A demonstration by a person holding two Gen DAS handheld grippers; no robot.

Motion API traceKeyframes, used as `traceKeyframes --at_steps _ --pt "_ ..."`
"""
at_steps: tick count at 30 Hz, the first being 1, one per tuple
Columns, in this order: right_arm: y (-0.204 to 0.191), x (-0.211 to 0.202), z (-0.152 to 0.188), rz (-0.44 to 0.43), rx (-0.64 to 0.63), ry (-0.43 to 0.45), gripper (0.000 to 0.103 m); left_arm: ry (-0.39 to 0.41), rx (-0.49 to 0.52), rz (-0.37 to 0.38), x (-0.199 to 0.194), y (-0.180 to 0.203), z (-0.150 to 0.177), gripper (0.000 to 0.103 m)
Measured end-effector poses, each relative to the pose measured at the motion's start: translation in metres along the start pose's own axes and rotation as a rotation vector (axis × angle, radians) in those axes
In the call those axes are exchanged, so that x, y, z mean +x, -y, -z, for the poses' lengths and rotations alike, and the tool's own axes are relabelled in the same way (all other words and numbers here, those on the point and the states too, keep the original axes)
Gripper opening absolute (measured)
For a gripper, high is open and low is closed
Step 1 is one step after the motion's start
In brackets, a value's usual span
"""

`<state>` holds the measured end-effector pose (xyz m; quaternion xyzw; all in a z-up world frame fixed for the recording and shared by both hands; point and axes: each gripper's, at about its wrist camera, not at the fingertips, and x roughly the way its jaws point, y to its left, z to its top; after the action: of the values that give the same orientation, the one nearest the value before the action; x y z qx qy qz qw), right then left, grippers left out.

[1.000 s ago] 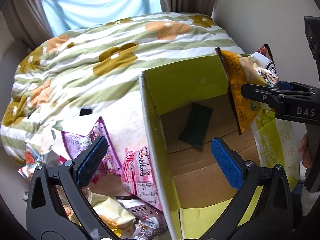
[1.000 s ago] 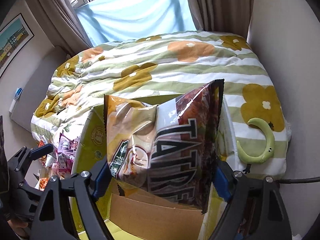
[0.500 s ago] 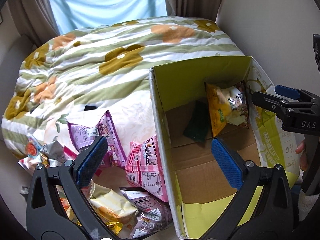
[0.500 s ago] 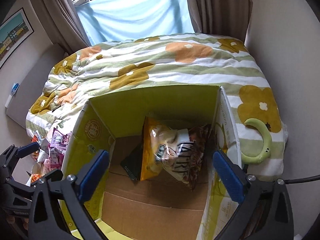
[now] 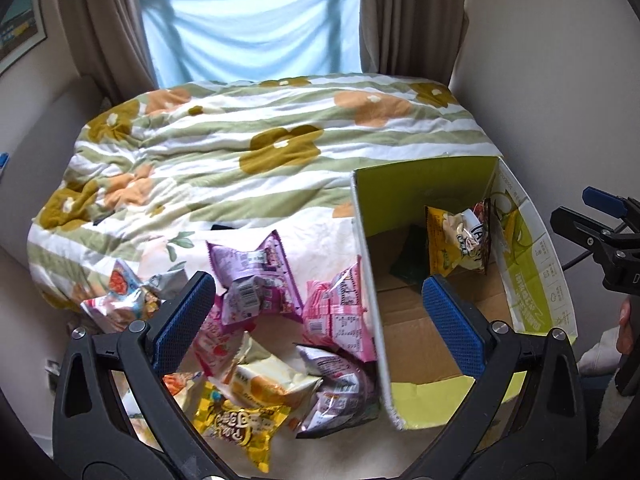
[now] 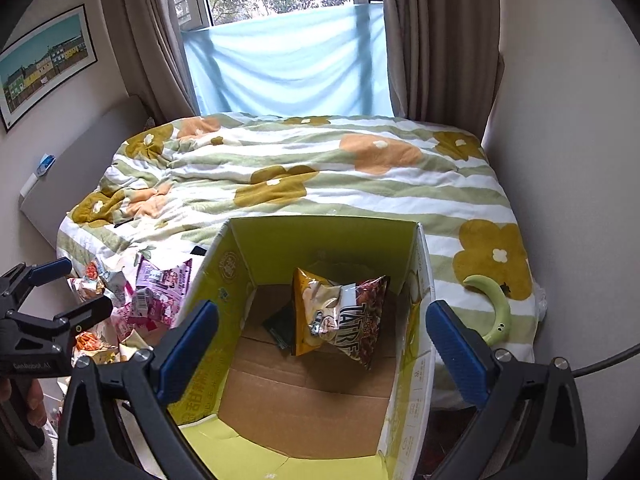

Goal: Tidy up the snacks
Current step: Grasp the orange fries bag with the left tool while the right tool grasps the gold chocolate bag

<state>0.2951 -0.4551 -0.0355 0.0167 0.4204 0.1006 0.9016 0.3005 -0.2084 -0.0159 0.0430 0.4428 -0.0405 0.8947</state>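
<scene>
A: What does the left wrist view give?

B: The left tool (image 5: 316,312) stands wide open with nothing between its blue pads. The cardboard box (image 5: 532,264) sits at about three o'clock, its top open. Inside, at the far right corner, a yellow chip bag (image 5: 448,244) leans against the wall, with a dark green packet (image 5: 408,264) flat on the floor just beside it. The loose snack pile (image 5: 276,344) lies on the bed at about seven o'clock, touching the box's left wall: a purple packet (image 5: 256,280), a pink packet (image 5: 340,312), a yellow candy bag (image 5: 240,420). The right tool (image 5: 600,220) shows at three o'clock, beyond the box.

A: And the right wrist view?

B: The right tool (image 6: 322,338) is spread fully open and empty, directly above the box (image 6: 224,276). The chip bag (image 6: 340,312) stands tilted near the box's far wall at twelve o'clock, the green packet (image 6: 280,324) partly under it. A green curved object (image 6: 496,308) rests on the flowered duvet (image 6: 320,176) at three o'clock. The left tool (image 6: 60,292) sits at nine o'clock, over the snack pile (image 6: 148,296).
</scene>
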Motion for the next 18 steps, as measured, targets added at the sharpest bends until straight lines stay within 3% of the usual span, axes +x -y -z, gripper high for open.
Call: traceKeyframes --at_steps 10,18 --pt "-0.090 -0.043 0.048 0.026 0.007 0.068 0.103 0.018 -0.076 0.002 -0.046 -0.114 0.067 0.102" --pt "-0.165 -0.039 0.091 -0.047 0.123 0.048 0.103 -0.029 -0.069 0.007 -0.049 -0.189 0.116 0.102"
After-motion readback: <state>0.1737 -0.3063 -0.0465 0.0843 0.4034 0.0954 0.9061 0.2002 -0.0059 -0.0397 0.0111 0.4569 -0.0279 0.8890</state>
